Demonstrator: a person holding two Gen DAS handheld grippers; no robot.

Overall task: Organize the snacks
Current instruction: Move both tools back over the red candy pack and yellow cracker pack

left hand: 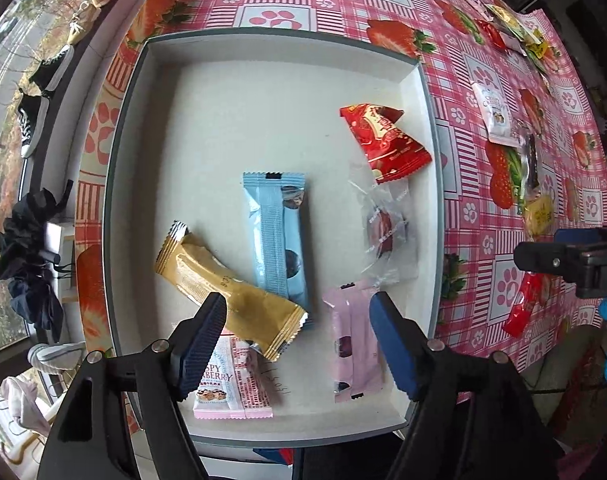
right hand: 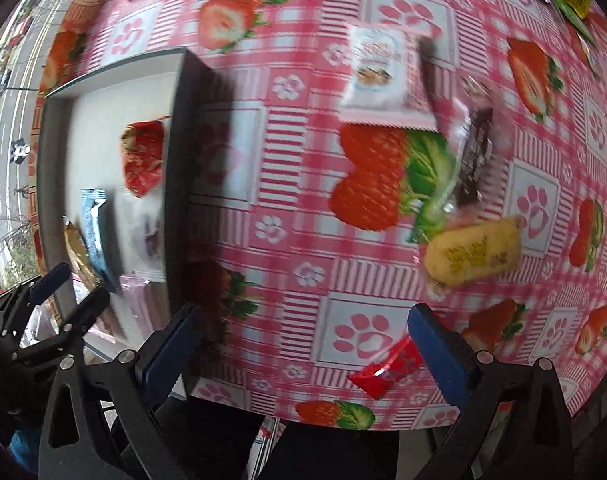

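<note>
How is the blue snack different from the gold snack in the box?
The blue snack is light blue and lies nearly straight up the left wrist picture; the gold snack is golden and lies slanted. The gold snack's end rests on the blue snack's lower end. Both are long sealed bars inside the white box.

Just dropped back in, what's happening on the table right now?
A person is sorting snacks into a shallow white box with two hand-held tongs. The left tongs hang open and empty over the box, above the gold bar, blue packet and pink packet already inside. The right tongs are open and empty over the tablecloth beside the box, near a small red candy. A yellow snack and others lie outside.
</note>
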